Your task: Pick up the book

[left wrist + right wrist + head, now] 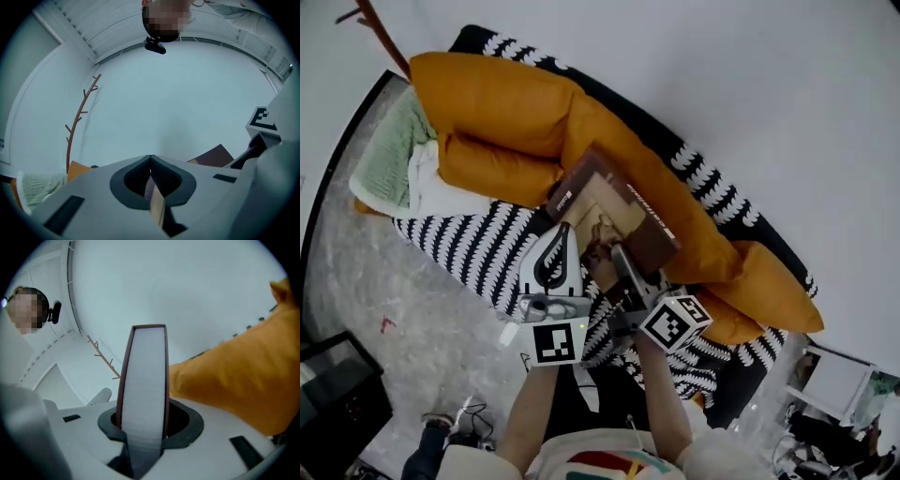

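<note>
Up close, both grippers share the load, which looks like a way to keep a floppy open volume from swinging. The right gripper (143, 420) has its jaws about half apart and clamped on the book (144, 376). They grip across its full thickness, the pale block of page edges standing upright between two thin dark-brown covers. The left gripper (151, 161) has its jaws almost together, pinched on one thin tan leaf that seems to be a cover or page of the same volume. From the head view the left gripper (565, 234) and right gripper (622, 258) meet the book (619, 211) from its near edge. It hangs tilted in the air above the sofa rather than resting on it, so the pick-up seems nearly done. Its covers look stiff and matte, with a printed picture on the lighter face. Beneath it, the plump orange cushions (497, 103) look soft and smooth, rounded at the corners. They lie on a black-and-white patterned throw (469, 248) draped over the seat. At the far end sits a folded green knitted blanket (394, 155) with a chunky ribbed texture. Farther off lies a mottled grey floor (412, 319), and against the plain pale wall stands a thin brown branch-shaped stand (77, 122).
</note>
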`<state>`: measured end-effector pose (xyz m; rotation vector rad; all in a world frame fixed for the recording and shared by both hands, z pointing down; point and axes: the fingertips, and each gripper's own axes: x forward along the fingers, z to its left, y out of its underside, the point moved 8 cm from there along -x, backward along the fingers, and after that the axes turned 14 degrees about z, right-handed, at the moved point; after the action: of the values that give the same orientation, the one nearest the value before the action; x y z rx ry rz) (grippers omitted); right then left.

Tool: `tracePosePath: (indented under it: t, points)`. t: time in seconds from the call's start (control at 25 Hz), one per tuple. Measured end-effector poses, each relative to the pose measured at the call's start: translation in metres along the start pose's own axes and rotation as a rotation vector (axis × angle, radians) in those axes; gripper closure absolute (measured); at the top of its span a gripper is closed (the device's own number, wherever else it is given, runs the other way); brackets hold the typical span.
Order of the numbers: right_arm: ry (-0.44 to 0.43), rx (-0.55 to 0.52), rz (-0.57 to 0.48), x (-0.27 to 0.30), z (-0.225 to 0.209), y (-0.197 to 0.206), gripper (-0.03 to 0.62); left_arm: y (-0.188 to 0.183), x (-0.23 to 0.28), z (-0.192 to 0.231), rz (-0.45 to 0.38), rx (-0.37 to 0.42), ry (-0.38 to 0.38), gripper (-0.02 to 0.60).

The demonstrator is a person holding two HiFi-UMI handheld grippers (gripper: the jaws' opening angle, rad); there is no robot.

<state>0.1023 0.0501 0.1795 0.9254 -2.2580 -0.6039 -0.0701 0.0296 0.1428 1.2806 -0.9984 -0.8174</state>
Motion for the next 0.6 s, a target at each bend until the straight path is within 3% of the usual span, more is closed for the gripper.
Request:
tracePosePath:
  t: [0.16,0.28,0.48,0.6]
  points:
    - [0.022,-0.067,-0.066,-0.057,0.046,-0.033,0.439,-0.062,-0.029,-0.02,-0.06,0.008,0.019,0.574]
    - [0.05,-0.163,-0.121,-0.103,0.082,-0.054,0.439,-0.105,-0.053,-0.04,-0.09,0.068,0.03,0.574]
    - [0.08,-0.335,-0.196,-0.182,0.13,-0.077,0.439,-0.154,-0.103,-0.088,-0.025,0.08,0.081,0.574]
    - [0.064,-0.346,-0.235,-0.197,0.143,-0.081,0.439,-0.18,-0.109,-0.09,-0.139,0.124,0.113,0.574]
